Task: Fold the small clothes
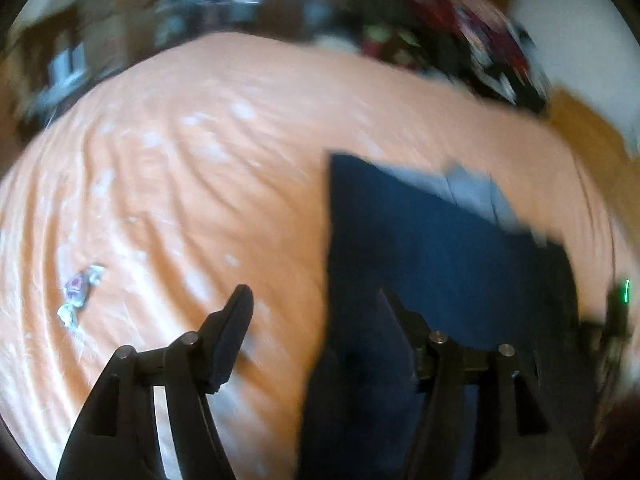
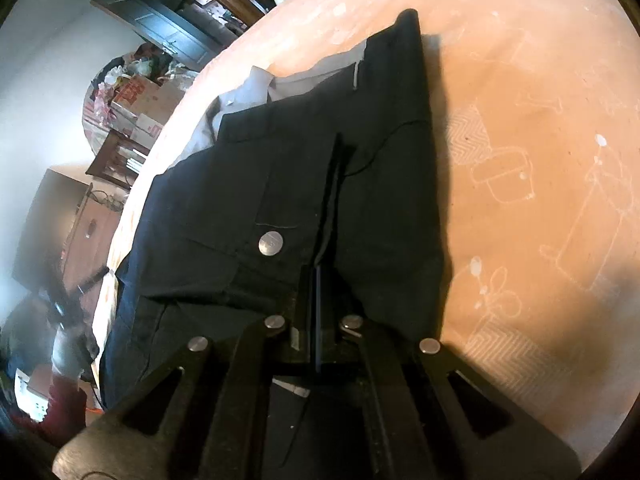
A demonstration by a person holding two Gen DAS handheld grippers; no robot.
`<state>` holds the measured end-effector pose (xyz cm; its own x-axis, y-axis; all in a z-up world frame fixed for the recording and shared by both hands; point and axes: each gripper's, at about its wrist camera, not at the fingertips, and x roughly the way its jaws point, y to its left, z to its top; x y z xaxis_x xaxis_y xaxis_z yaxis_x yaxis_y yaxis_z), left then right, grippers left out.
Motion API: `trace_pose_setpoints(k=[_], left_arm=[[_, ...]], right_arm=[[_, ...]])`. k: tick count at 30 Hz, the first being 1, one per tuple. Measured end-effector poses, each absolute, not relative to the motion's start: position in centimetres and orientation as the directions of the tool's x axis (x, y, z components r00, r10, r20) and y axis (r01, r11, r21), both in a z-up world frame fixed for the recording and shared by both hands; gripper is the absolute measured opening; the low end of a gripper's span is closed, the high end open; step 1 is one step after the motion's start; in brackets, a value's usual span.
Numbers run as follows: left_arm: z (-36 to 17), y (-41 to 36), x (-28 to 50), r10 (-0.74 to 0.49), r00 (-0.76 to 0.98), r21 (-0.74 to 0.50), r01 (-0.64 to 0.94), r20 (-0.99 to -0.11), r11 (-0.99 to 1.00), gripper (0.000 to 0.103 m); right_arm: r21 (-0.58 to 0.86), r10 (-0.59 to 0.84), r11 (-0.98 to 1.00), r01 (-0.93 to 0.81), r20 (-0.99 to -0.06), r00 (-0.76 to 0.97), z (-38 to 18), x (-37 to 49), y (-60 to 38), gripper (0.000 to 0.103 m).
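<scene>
Left wrist view is motion-blurred throughout: the room beyond the orange bedsheet and the dark heap of clothes past the far edge of the sheet cannot be resolved in detail. The dark garment on the sheet runs out of the lower frame edge, and its right portion merges with a black object bearing a green light that cannot be identified. A small crumpled wrapper lies on the sheet well to the left of the garment.

Right wrist view is sharp. It shows what the other does not: a metal button on the garment, pale lining exposed at its far end, and faint white line drawings printed on the sheet to the right of the garment. Furniture and boxes beyond the sheet are visible but small.

The left gripper has its jaws spread wide; the left finger stands over bare sheet beside the garment's left edge, the right finger over the garment itself. Contact cannot be judged.

The right gripper has its jaws pressed together on a raised fold of the garment, just right of the button.
</scene>
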<state>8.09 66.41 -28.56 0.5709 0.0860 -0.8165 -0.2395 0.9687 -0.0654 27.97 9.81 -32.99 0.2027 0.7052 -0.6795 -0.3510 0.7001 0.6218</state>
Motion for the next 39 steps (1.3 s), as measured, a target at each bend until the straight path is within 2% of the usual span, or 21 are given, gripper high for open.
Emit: trace_pose_setpoints(k=[1, 3, 5, 8, 9, 10, 11, 13, 15, 18, 19, 20, 26, 33, 39], left_arm=[[-29.9, 64.8, 8.6, 0.128, 0.507, 0.036, -0.187, -0.852, 0.982, 0.066], [-31.5, 63.6, 9.2, 0.157, 0.455, 0.101, -0.145, -0.877, 0.984, 0.064], [-32.0, 64.2, 9.3, 0.156, 0.455, 0.081, -0.181, -0.877, 0.980, 0.065], [-32.8, 67.9, 9.4, 0.217, 0.449, 0.065, -0.331, -0.867, 0.941, 0.066], [-33.3, 69.5, 9.0, 0.174, 0.455, -0.006, -0.366, -0.873, 0.931, 0.074], [-33.5, 71.0, 8.3, 0.103, 0.480, -0.108, -0.392, -0.871, 0.913, 0.074], [-33.2, 71.4, 7.9, 0.088, 0.486, -0.130, -0.396, -0.870, 0.909, 0.073], [-32.9, 70.6, 7.3, 0.126, 0.457, -0.058, -0.368, -0.880, 0.928, 0.073], [-32.8, 69.9, 6.4, 0.122, 0.441, -0.037, -0.334, -0.889, 0.942, 0.070], [-32.0, 69.4, 4.2, 0.043, 0.433, -0.090, -0.283, -0.900, 0.955, 0.068], [-31.7, 69.3, 3.1, 0.000, 0.437, -0.130, -0.268, -0.900, 0.955, 0.068], [-31.7, 69.1, 1.8, -0.060, 0.443, -0.188, -0.251, -0.894, 0.949, 0.068], [-31.5, 66.9, -4.5, -0.242, 0.493, -0.364, -0.168, -0.836, 0.916, 0.072], [-30.8, 66.0, -8.3, -0.325, 0.509, -0.443, -0.127, -0.797, 0.888, 0.071], [-31.0, 64.6, -11.6, -0.460, 0.505, -0.563, -0.064, -0.730, 0.824, 0.071]], right_arm=[[0.624, 0.707, 0.698, -0.350, -0.678, 0.202, -33.0, 28.0, 9.9, 0.000], [0.625, 0.708, 0.697, -0.351, -0.676, 0.202, -33.1, 28.0, 9.8, 0.000], [0.624, 0.708, 0.697, -0.353, -0.677, 0.202, -33.1, 28.1, 9.8, 0.000], [0.605, 0.695, 0.709, -0.363, -0.687, 0.213, -32.8, 27.8, 9.8, 0.000], [0.595, 0.688, 0.715, -0.367, -0.692, 0.219, -32.7, 27.6, 9.9, 0.000], [0.585, 0.681, 0.721, -0.372, -0.697, 0.223, -32.6, 27.5, 10.0, 0.000], [0.577, 0.675, 0.726, -0.374, -0.702, 0.226, -32.5, 27.4, 10.0, 0.000], [0.574, 0.665, 0.735, -0.362, -0.714, 0.219, -32.4, 27.2, 9.8, 0.000], [0.545, 0.635, 0.758, -0.358, -0.743, 0.213, -31.6, 26.3, 9.2, 0.001], [0.529, 0.616, 0.767, -0.363, -0.765, 0.187, -30.6, 23.0, 7.0, 0.008], [0.519, 0.600, 0.777, -0.355, -0.782, 0.171, -30.6, 21.2, 5.7, 0.023], [0.519, 0.598, 0.780, -0.350, -0.782, 0.175, -30.4, 19.6, 4.5, 0.024], [0.557, 0.611, 0.787, -0.264, -0.763, 0.212, -30.0, 12.0, -1.4, 0.025], [0.559, 0.619, 0.770, -0.308, -0.771, 0.146, -30.3, 6.1, -0.7, 0.028], [0.626, 0.670, 0.730, -0.274, -0.734, 0.111, -30.9, 4.3, -1.5, 0.029]])
